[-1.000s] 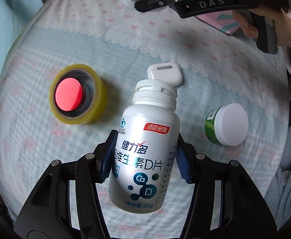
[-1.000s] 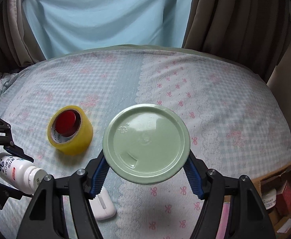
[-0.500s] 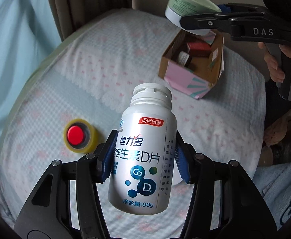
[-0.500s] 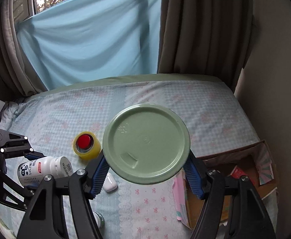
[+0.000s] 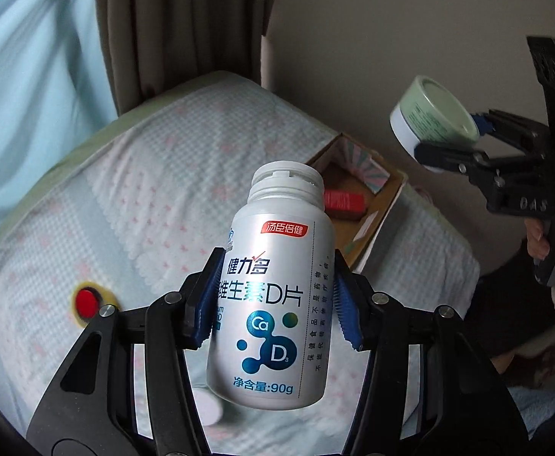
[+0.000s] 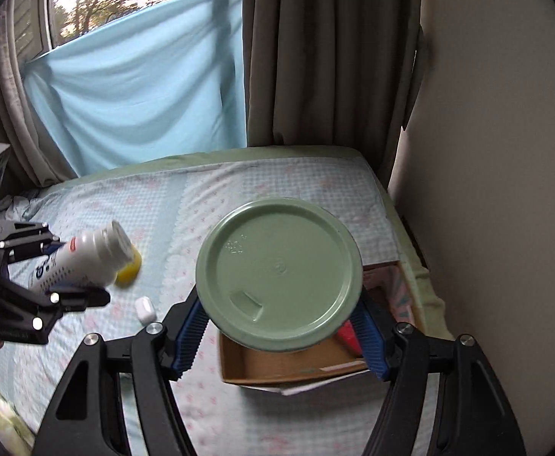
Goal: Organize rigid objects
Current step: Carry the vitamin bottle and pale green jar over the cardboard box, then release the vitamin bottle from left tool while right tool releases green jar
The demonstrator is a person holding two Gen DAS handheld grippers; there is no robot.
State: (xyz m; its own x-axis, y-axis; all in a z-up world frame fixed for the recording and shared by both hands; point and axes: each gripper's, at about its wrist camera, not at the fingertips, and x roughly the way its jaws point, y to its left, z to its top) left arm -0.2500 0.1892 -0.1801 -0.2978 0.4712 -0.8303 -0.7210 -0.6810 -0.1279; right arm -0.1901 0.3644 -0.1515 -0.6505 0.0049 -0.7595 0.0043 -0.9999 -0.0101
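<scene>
My left gripper (image 5: 275, 307) is shut on a white vitamin bottle (image 5: 273, 296) with blue print, held high above the bed; the same bottle (image 6: 79, 262) shows at the left of the right wrist view. My right gripper (image 6: 279, 326) is shut on a round green-lidded jar (image 6: 279, 273), also raised, and the jar (image 5: 433, 114) appears at the upper right of the left wrist view. An open cardboard box (image 5: 376, 205) lies at the bed's far corner, and that box (image 6: 296, 368) sits partly hidden behind the jar.
On the checked bedspread (image 5: 144, 205) lie a yellow tape roll (image 5: 89, 302) with a red disc inside, a white earbud case (image 6: 145, 308) and a white-capped jar (image 5: 209, 414) behind the bottle. A red item (image 5: 343, 203) lies in the box. Curtains (image 6: 307, 57) and a wall (image 6: 505, 152) border the bed.
Both grippers have risen well above the bed with their loads and swung towards the box corner. The tape roll now looks small and far; the box has come into view.
</scene>
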